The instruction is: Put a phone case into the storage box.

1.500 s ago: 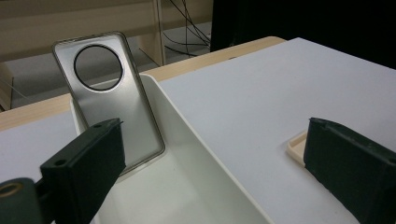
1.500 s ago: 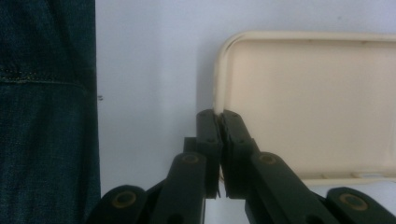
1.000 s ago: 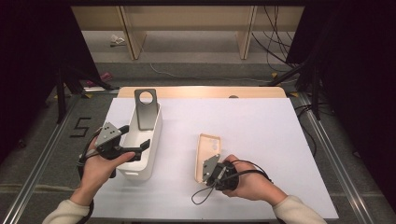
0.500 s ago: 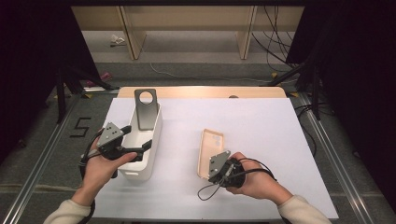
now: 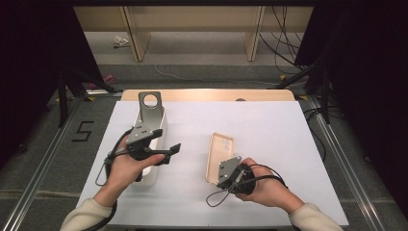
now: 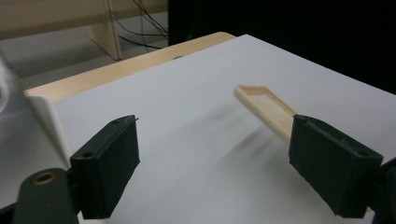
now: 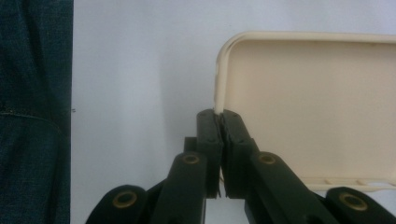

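Note:
A cream plastic lid (image 5: pixel 219 151) lies right of the table's middle, and in the left gripper view the lid (image 6: pixel 265 103) looks tilted, casting a shadow below. My right gripper (image 5: pixel 214 177) is shut on its near rim; the right gripper view has the jaws (image 7: pixel 220 117) pinched on the lid's (image 7: pixel 317 98) rounded edge. A white bin (image 5: pixel 160 129) at the left holds an upright grey metal bracket (image 5: pixel 149 109) with a round hole. My left gripper (image 5: pixel 169 154) hovers open by the bin's right wall, jaws (image 6: pixel 215 154) wide apart with nothing between them.
The white tabletop (image 5: pixel 269 130) has a wooden strip (image 5: pixel 207 95) along its far edge. Beyond it are wooden furniture legs and cables on the floor. Blue denim cloth (image 7: pixel 32 112) fills the left side of the right gripper view.
My left gripper has moved right and a little forward over the bin's right wall. My right gripper and the lid in it have shifted slightly right.

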Demonstrator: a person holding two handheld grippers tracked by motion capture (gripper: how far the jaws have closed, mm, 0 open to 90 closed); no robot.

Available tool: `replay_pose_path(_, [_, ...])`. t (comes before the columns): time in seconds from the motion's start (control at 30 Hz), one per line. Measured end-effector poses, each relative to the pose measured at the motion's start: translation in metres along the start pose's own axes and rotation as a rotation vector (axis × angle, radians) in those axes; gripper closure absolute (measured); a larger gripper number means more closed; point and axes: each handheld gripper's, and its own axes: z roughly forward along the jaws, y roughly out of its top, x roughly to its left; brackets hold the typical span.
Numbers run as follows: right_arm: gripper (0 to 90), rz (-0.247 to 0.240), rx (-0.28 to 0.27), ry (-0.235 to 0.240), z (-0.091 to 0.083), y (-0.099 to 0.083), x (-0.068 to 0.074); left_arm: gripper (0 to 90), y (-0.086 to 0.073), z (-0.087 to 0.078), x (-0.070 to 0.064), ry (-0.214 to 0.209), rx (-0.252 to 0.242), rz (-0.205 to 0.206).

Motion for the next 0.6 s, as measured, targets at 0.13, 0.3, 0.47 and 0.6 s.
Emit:
replay_pose_path(0.13, [87.9,-0.002,-0.003,-0.005,-0.001,-0.001,0.0,16.8,0.013,0.021,-0.013,-0.026,0.03,0.025])
replay_pose_path(0.3, [87.9,0.003,-0.01,-0.01,-0.004,-0.001,0.001,18.7,0.028,0.042,-0.023,-0.032,0.068,0.047])
replay_pose_path(0.47, [87.9,0.004,-0.008,-0.013,-0.005,0.0,0.001,22.2,0.034,0.058,-0.024,-0.025,0.11,0.028])
replay_pose_path(0.6, [87.9,0.0,-0.015,-0.016,-0.005,0.001,0.002,23.8,0.034,0.069,-0.025,-0.031,0.146,0.017])
